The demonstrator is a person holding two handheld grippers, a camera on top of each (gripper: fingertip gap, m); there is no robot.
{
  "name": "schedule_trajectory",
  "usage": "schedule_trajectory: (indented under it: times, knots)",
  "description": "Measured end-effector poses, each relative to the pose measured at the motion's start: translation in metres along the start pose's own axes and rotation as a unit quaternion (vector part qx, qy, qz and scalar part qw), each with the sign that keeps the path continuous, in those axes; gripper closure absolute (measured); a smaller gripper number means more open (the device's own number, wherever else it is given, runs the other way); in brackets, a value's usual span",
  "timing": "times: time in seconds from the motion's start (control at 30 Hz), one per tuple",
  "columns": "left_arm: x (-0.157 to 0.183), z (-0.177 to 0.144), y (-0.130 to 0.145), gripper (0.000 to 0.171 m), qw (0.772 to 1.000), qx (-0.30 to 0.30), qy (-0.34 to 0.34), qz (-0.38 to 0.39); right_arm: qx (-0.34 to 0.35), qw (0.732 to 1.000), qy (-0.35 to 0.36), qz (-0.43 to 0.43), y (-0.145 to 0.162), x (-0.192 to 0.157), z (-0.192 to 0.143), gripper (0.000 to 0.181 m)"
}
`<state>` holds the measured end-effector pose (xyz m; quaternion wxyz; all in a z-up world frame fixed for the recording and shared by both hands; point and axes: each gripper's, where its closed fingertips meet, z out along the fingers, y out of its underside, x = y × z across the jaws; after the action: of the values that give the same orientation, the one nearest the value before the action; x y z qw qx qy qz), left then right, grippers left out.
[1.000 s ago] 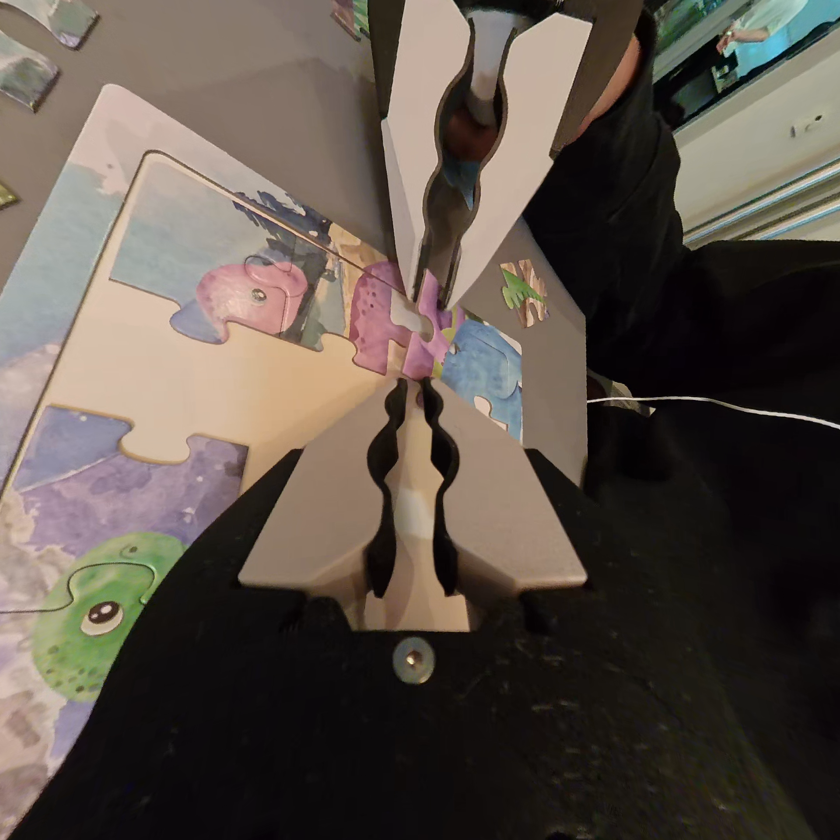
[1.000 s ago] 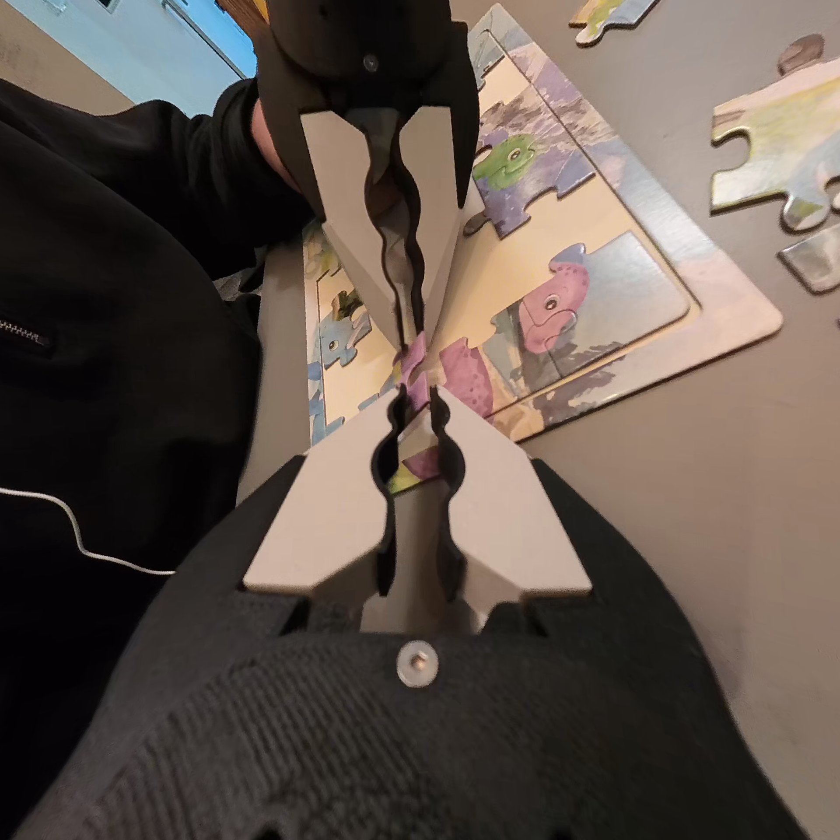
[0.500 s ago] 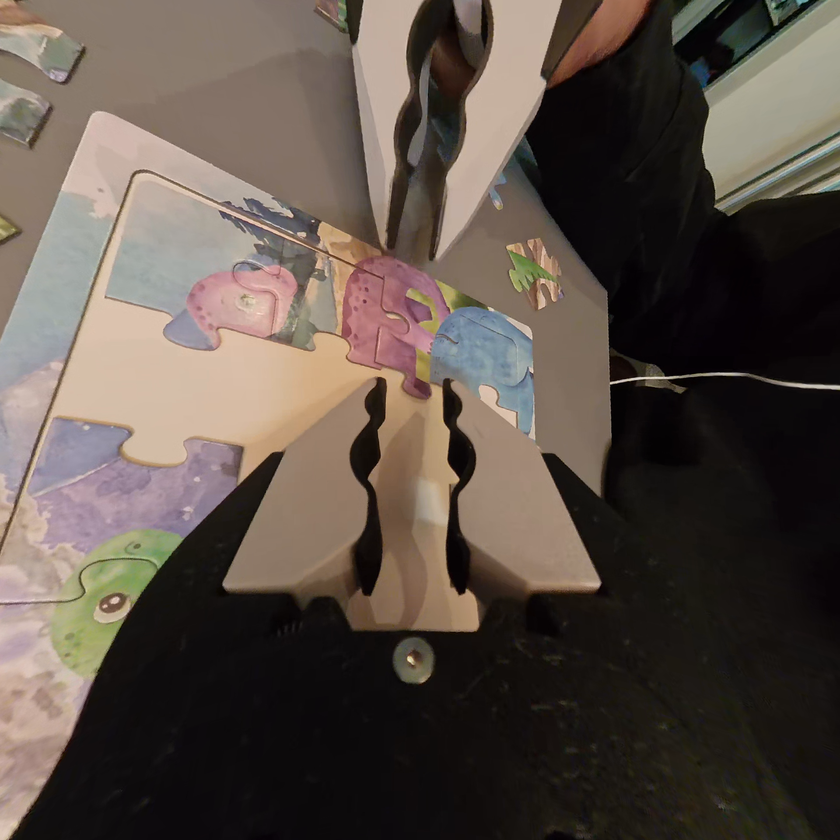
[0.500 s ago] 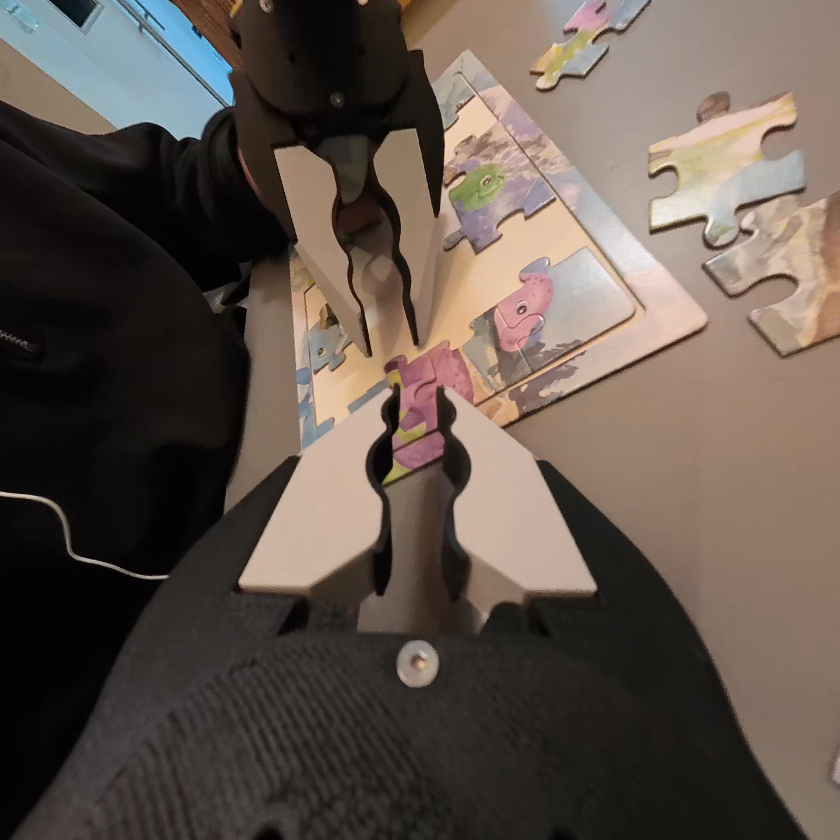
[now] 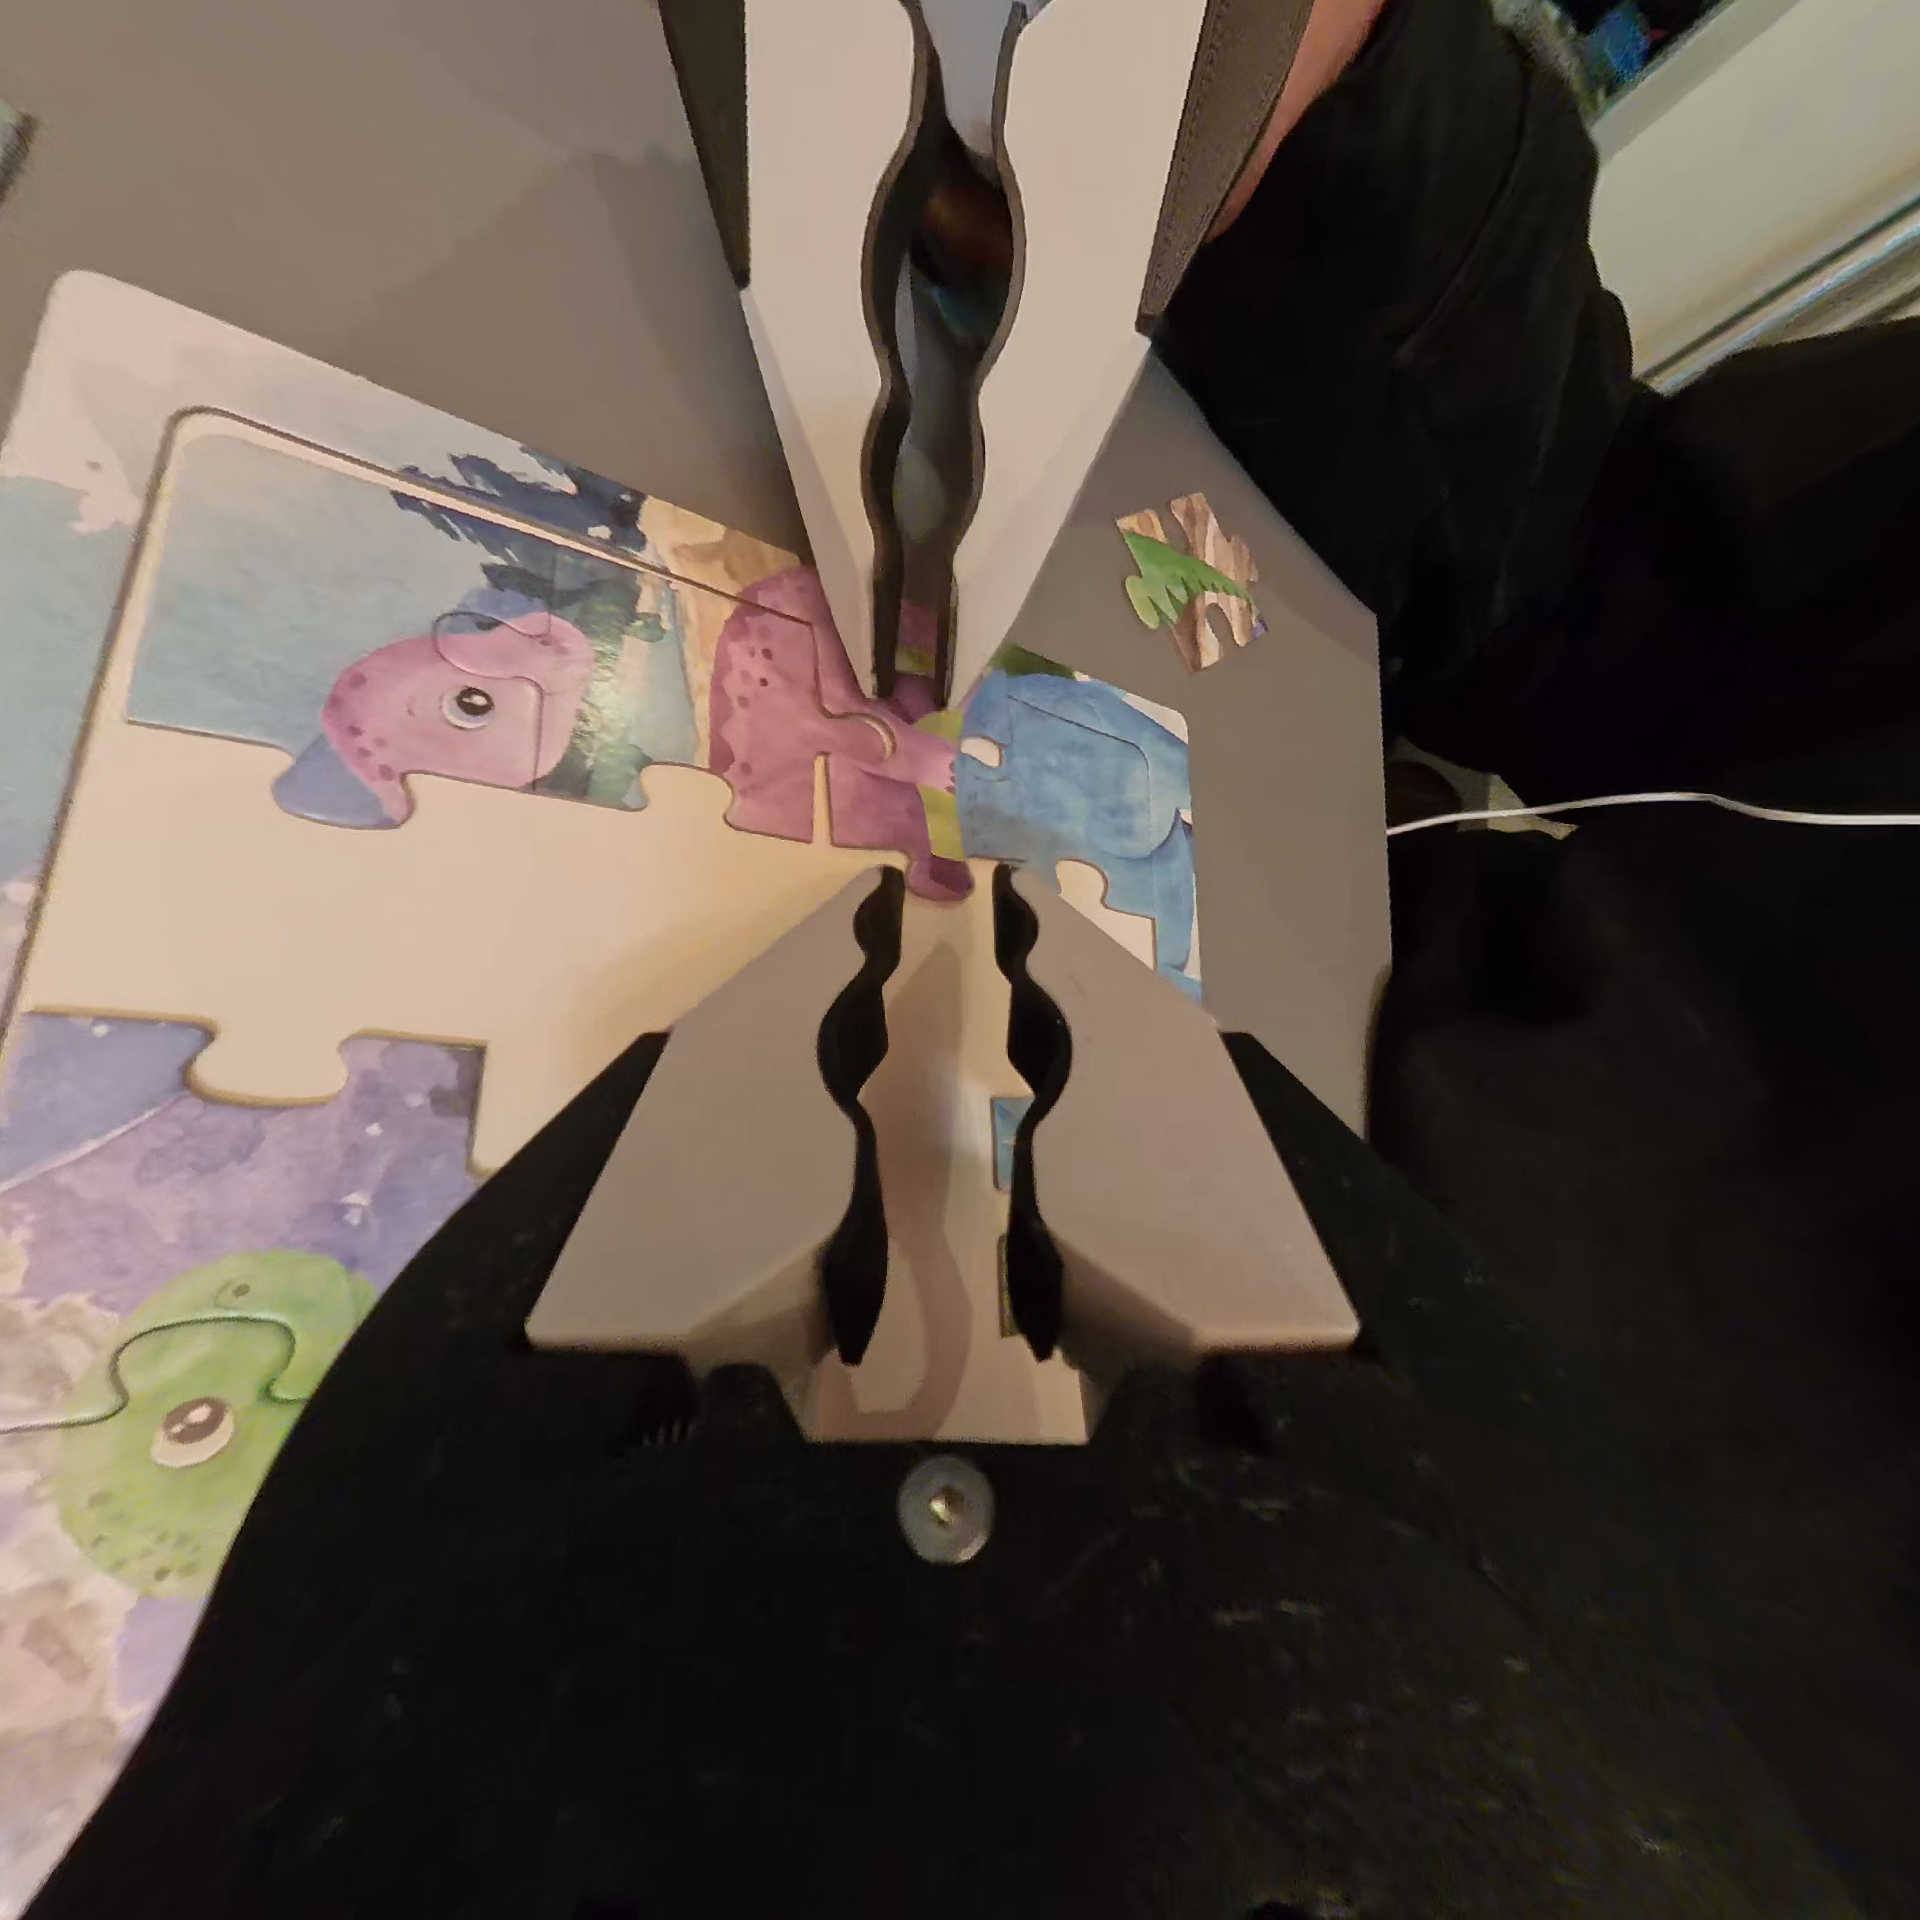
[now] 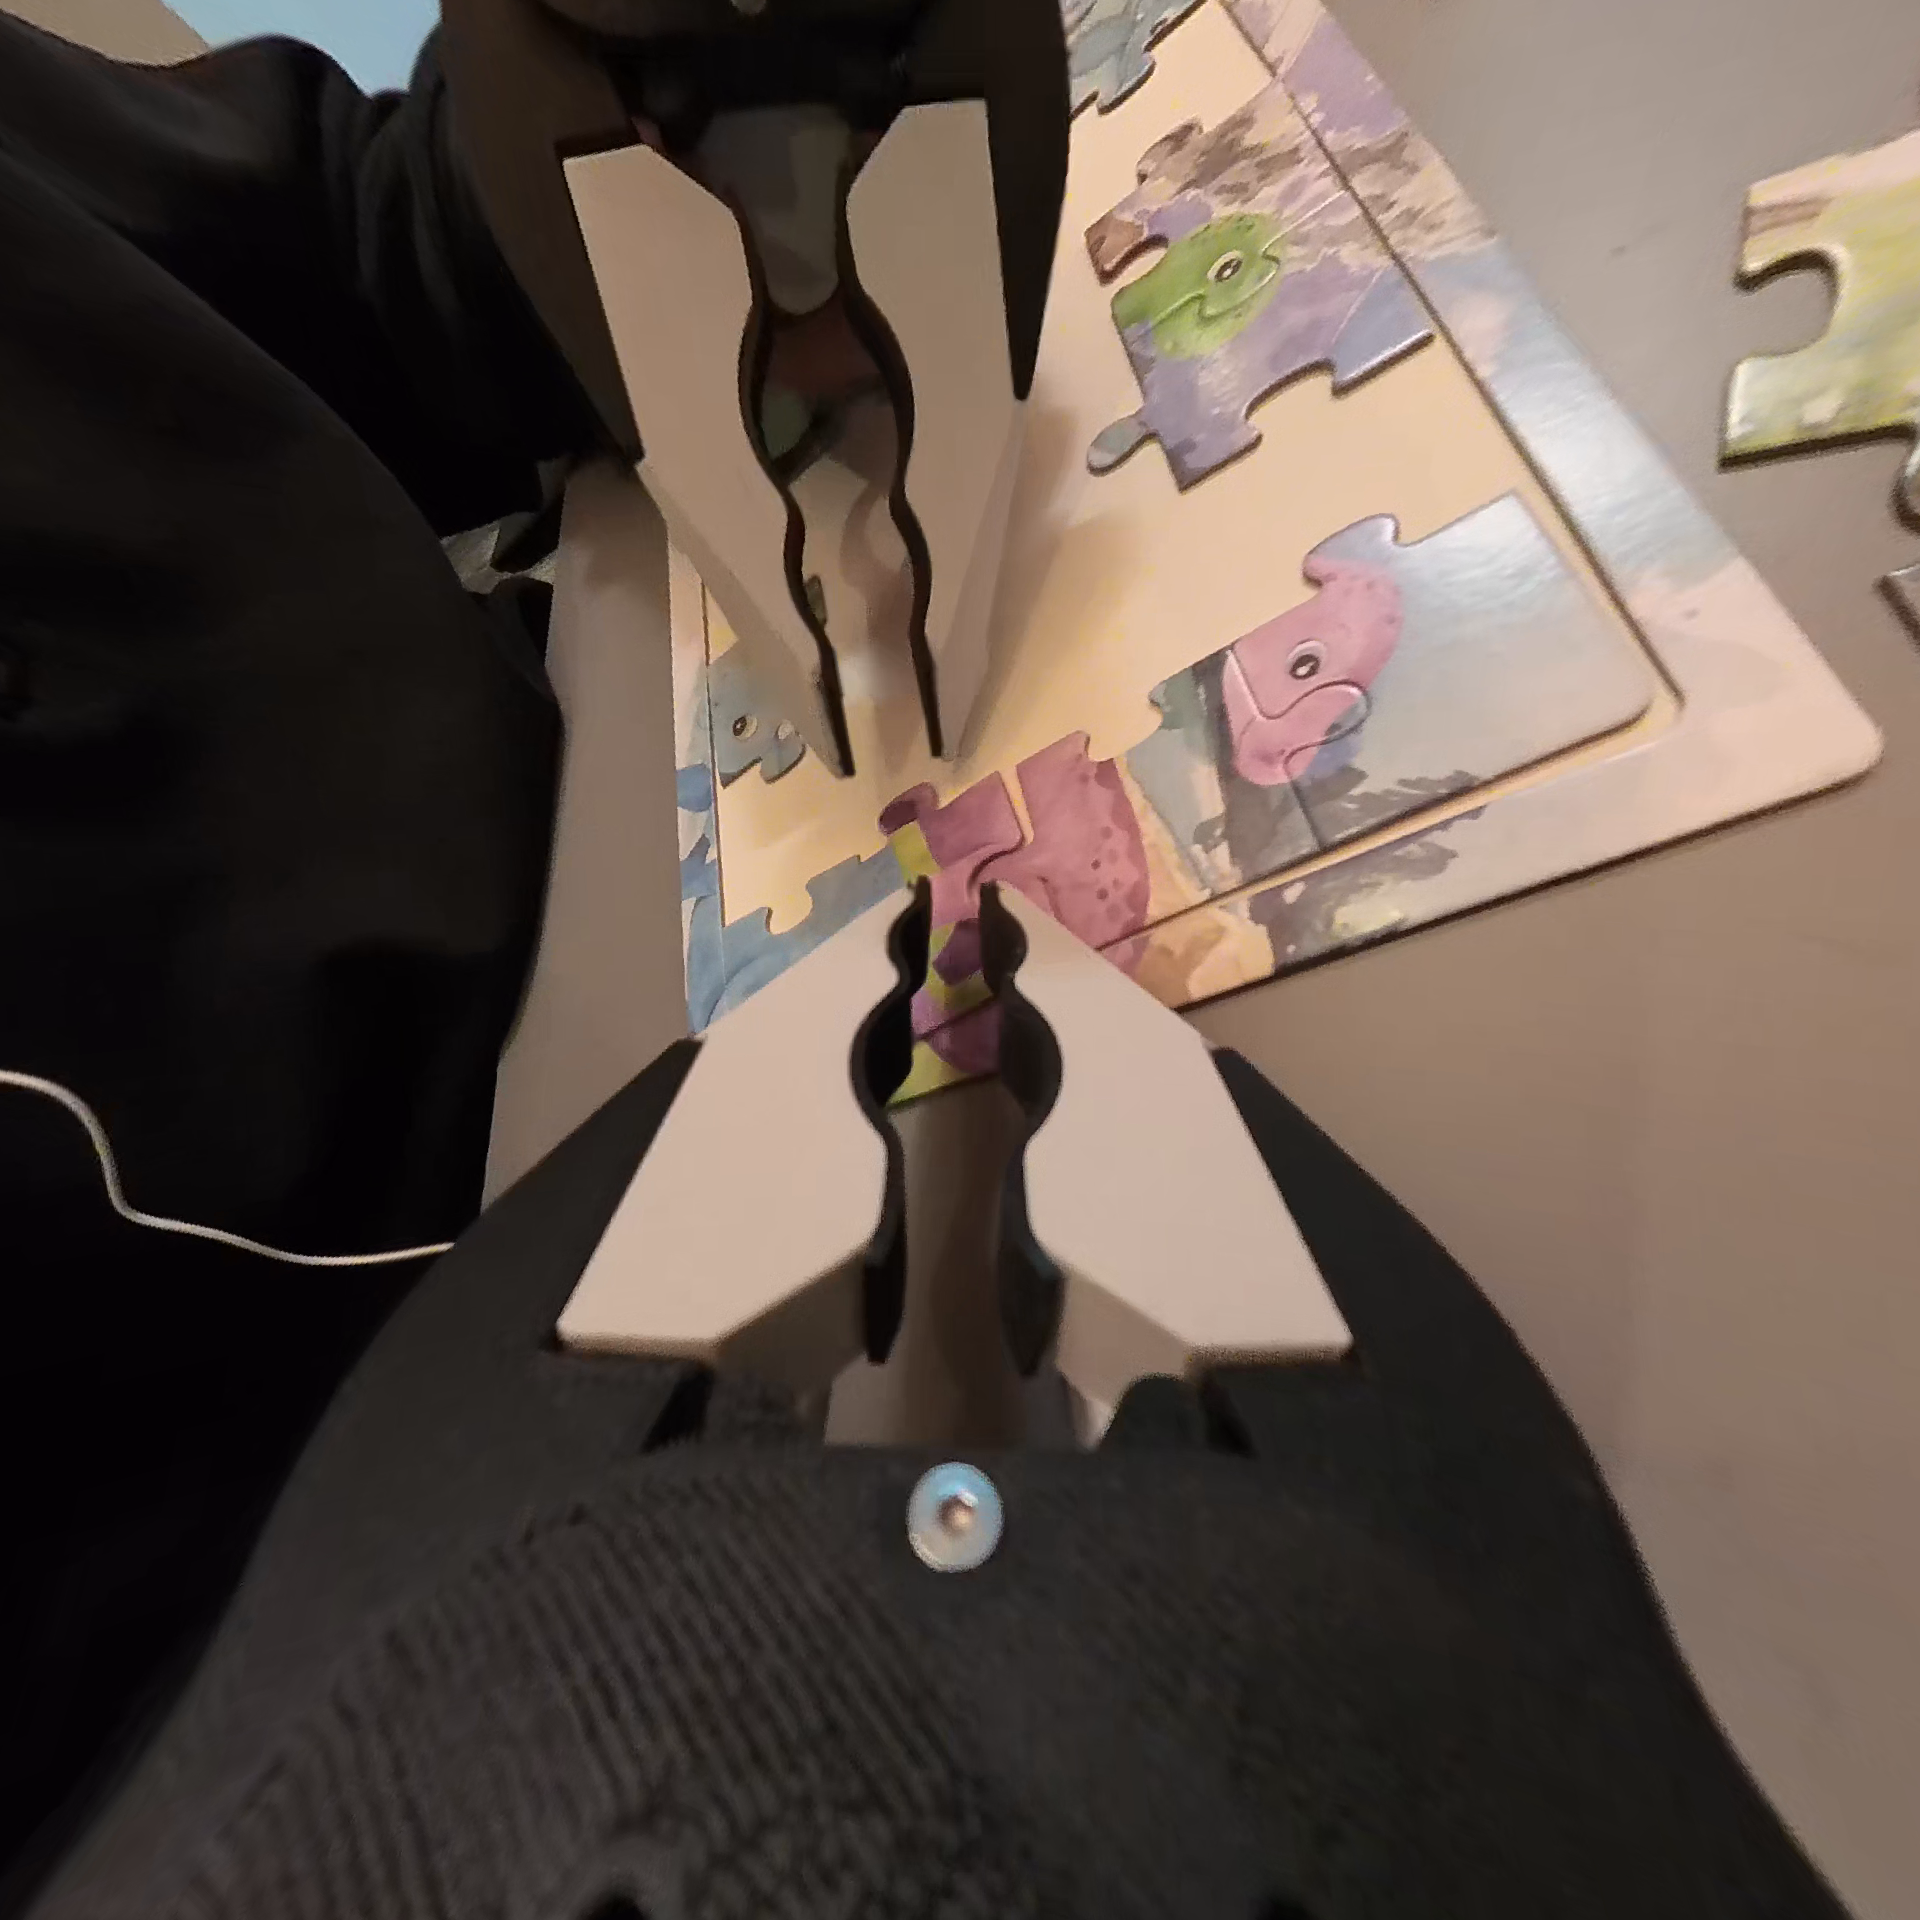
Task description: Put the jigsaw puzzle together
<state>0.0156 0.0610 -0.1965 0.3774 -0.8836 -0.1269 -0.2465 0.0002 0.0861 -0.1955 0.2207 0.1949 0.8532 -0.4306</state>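
— What do we have, biggest thing first?

— The puzzle board (image 5: 260, 935) lies flat on the grey table (image 6: 1558, 1195), with several pieces seated: a pink dinosaur head (image 5: 436, 717), a blue dinosaur (image 5: 1081, 790).

— And our grippers?

— Our left gripper (image 5: 940, 883) hangs over the board, fingers a narrow gap apart, holding nothing. Our right gripper (image 6: 951, 894) is nearly closed, its tips down at the purple piece (image 6: 961, 842); we cannot tell whether they pinch it.
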Motion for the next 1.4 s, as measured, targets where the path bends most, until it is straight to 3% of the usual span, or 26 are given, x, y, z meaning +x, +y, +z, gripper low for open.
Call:
schedule_trajectory:
  times: [0.13,0.33,0.93,1.4]
  knots:
    - [-0.003,-0.005,-0.004,0.156,1.0,0.014,-0.014,0.006,0.006,1.0,0.015,0.002,0.0,0.004,-0.008,0.174]
    - [-0.004,0.003,0.004,0.156,0.999,-0.016,-0.035,0.027,0.0,1.0,0.016,0.019,0.009,0.005,-0.018,0.179]
    - [-0.004,0.007,0.006,0.153,0.983,-0.051,-0.136,0.115,-0.071,0.99,-0.092,0.076,0.03,-0.02,0.0,0.181]
    - [-0.005,0.01,0.004,0.155,0.976,-0.051,-0.161,0.135,-0.041,0.997,-0.036,0.061,0.018,-0.002,-0.007,0.181]
